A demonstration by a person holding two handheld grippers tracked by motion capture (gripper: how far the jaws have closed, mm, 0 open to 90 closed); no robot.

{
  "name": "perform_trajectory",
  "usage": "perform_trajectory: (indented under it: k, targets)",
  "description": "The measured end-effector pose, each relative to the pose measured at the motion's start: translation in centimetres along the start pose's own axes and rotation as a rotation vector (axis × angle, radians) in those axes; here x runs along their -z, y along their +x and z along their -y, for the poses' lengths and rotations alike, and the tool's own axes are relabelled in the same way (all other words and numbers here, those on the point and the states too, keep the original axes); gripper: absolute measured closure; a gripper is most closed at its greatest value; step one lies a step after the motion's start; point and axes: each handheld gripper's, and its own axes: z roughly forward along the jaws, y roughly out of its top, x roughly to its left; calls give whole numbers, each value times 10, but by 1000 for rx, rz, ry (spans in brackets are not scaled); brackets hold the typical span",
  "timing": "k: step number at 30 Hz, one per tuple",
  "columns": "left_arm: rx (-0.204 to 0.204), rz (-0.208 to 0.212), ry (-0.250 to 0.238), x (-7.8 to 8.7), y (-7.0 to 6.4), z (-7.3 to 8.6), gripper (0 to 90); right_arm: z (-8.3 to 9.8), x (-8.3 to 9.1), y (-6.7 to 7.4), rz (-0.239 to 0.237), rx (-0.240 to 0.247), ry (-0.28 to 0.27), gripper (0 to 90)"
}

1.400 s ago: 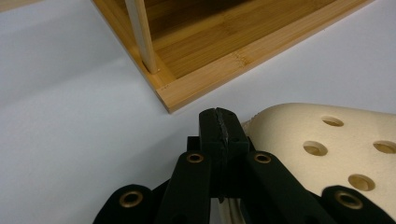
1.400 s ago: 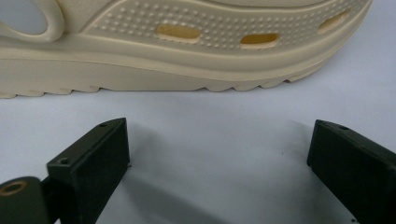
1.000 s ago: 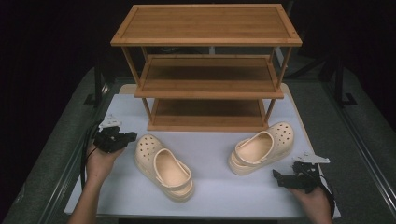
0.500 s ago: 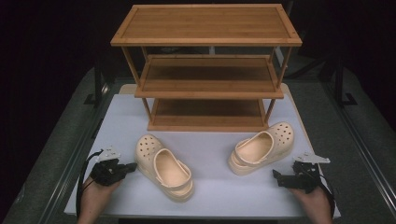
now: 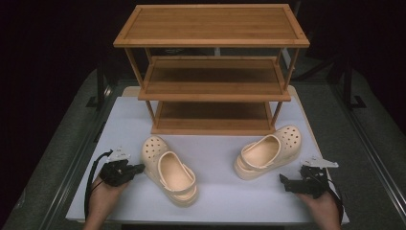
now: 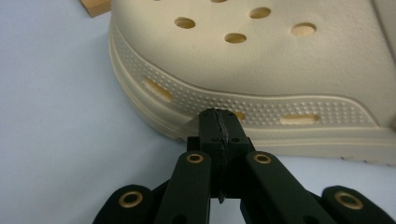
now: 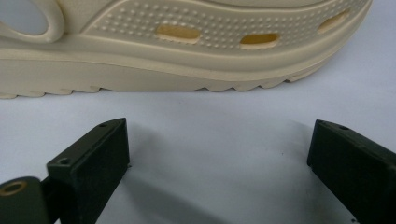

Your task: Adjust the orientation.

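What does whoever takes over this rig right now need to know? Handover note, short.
Left gripper: jaws shut, empty, tips right at the side of the left clog; contact unclear.
Right gripper: jaws open, empty, resting low on the table, just short of the right clog.
Both clogs sit on the white tabletop in front of the wooden rack. All three shelves are bare.
Done: nothing shelved.
Left, probably: grip each clog and put it on the rack.

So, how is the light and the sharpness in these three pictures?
High view: bright white mat, black surroundings, wooden rack evenly lit. Left gripper view: clog sharp, shut left gripper slightly soft. Right gripper view: soft shadows beside the open right gripper.
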Motion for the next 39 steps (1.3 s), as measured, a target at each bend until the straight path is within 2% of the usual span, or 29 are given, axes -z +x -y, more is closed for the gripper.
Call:
perform_trajectory:
  k: [11, 16, 22, 26, 28, 31, 32, 34, 36, 39]
  targets:
    - [-10, -11, 15, -22, 8, -24, 900, 0, 0, 0, 2, 1, 0, 50]
    - [-32, -29, 24, -34, 10, -36, 900, 0, 0, 0, 3, 1, 0, 51]
    - [-68, -22, 37, -51, 4, -53, 900, 0, 0, 1, 4, 3, -1, 51]
    - [-103, -33, 43, -62, -3, -65, 900, 0, 0, 1, 4, 3, -1, 51]
    - [-94, -27, 33, -64, -4, -65, 900, 0, 0, 1, 5, 3, -1, 51]
    - [-72, -22, 14, -57, -3, -63, 899, 0, 0, 1, 5, 3, -1, 51]
    - [-64, -20, 5, -53, -3, -63, 831, 0, 0, 1, 4, 3, -1, 51]
    - [-53, -23, -20, -41, -5, -62, 777, 0, 0, 1, 4, 0, -1, 51]
    - [-32, 15, -56, -27, -7, -60, 724, 0, 0, 1, 4, 2, 1, 51]
    - [-33, 41, -97, -9, -17, -56, 665, 0, 0, 1, 4, 2, 1, 51]
